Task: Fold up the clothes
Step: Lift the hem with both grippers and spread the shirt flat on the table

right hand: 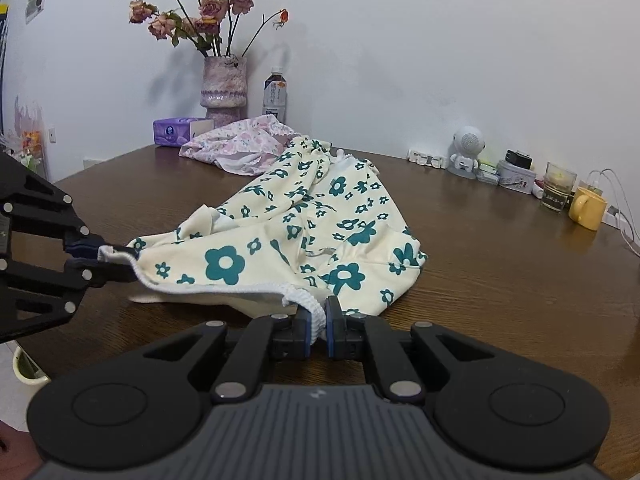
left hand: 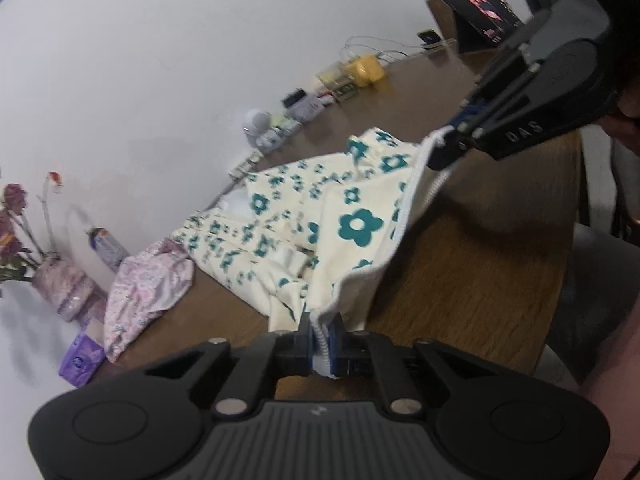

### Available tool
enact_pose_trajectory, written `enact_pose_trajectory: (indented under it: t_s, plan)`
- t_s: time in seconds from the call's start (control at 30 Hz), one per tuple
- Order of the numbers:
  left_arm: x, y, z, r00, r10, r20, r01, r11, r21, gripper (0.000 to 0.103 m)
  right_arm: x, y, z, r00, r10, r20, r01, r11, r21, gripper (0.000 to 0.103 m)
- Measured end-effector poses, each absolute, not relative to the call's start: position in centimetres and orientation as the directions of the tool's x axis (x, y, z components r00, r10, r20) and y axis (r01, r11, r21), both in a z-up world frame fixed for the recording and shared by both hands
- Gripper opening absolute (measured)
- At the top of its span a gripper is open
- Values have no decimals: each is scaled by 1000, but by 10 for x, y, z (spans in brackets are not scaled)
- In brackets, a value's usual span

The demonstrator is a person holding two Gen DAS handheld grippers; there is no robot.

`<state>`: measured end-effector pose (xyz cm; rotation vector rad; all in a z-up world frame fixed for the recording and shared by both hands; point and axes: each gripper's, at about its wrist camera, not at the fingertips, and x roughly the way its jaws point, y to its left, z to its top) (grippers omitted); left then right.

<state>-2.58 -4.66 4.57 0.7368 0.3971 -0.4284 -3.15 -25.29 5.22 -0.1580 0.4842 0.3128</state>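
Both grippers are clamped on the white ribbed hem of the floral garment (right hand: pixel 304 232): my left gripper (left hand: pixel 324 344) pinches one end at the bottom centre of its own view, and my right gripper (right hand: pixel 318 326) pinches the other end, same spot in its view. So the hem runs between my two tools as the long axis, hanging a bit slack rather than taut. The rest of the cream cloth with teal flowers lies bunched on the brown table (right hand: pixel 500 280), trailing away from me toward the wall. Neither hand is nearer really, both sit at the near edge with the fabric ahead. My left tool looks rolled sideways, since its view tilts hard. A pink garment (right hand: pixel 240 146) sits behind, near the vase (right hand: pixel 223 88).
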Motion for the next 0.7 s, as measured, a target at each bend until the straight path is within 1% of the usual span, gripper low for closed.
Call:
enact_pose_trajectory:
  t_s: [0.13, 0.23, 0.27, 0.3, 0.37, 0.53, 0.7]
  plan:
    - [-28, -40, 53, 895, -184, -406, 389, 765, 513, 5, -32, -254, 49, 826, 269, -496, -343, 937, -63, 8]
    - [-30, -36, 57, 908, -165, -384, 349, 804, 481, 6, -34, -253, 45, 810, 283, -514, -363, 930, -59, 11]
    - [-31, -36, 57, 908, -162, -386, 347, 807, 477, 7, -34, -252, 44, 805, 287, -519, -369, 927, -60, 12]
    - [-33, -36, 55, 904, -160, -396, 353, 802, 482, 10, -35, -251, 44, 804, 285, -522, -371, 926, -67, 12]
    - [-36, -37, 52, 893, -166, -419, 377, 786, 491, 11, -35, -250, 43, 800, 280, -531, -375, 924, -77, 19]
    - [-43, -33, 48, 868, -184, -462, 428, 750, 505, 19, -36, -250, 41, 794, 266, -546, -373, 923, -93, 23]
    - [-46, -28, 44, 850, -189, -492, 464, 710, 530, 25, -37, -250, 39, 789, 251, -561, -371, 922, -110, 24]
